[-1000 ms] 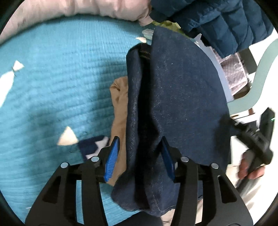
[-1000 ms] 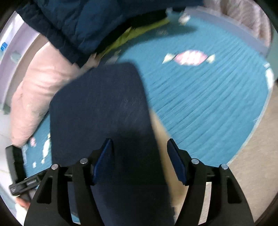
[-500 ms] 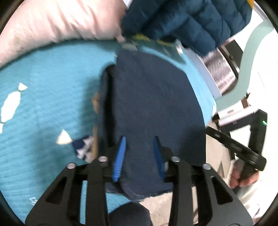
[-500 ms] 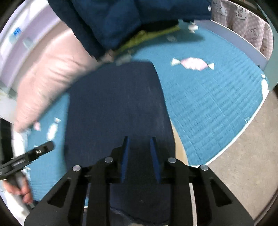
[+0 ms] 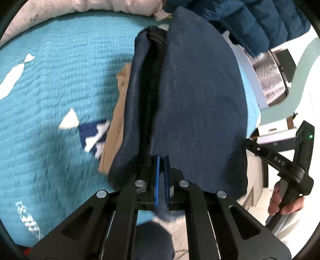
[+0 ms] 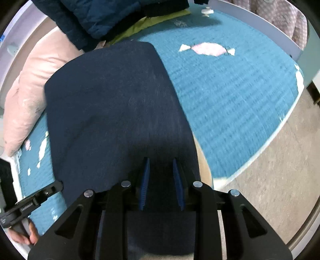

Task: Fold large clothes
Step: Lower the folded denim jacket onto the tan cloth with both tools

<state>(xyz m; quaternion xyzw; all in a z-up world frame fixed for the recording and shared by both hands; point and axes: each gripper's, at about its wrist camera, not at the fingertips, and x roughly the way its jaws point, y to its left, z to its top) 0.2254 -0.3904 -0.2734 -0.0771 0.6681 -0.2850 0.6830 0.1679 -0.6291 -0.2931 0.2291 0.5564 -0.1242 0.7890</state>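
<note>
A large dark blue denim garment (image 5: pixel 200 90) lies folded lengthwise on a teal quilt (image 5: pixel 60 80), its near end hanging over the bed's edge. My left gripper (image 5: pixel 161 158) is closing, its blue pads almost together on the near hem at the fold line. In the right wrist view the same denim (image 6: pixel 110 110) fills the middle. My right gripper (image 6: pixel 160 160) is shut on a thick fold of the near edge, the pads a little apart around the cloth. A tan garment (image 5: pixel 120 104) lies under the denim.
A blue puffer jacket (image 6: pixel 100 16) and a pink duvet (image 6: pixel 34 84) are piled at the far side of the bed. The quilt's edge (image 6: pixel 280 128) drops to a grey floor (image 6: pixel 270 180). A hand holds the other gripper's handle (image 5: pixel 284 166) at the right.
Both grippers' pads have drawn together on the near edge of the denim, first the right, then the left. Both views have shifted across the bed.
</note>
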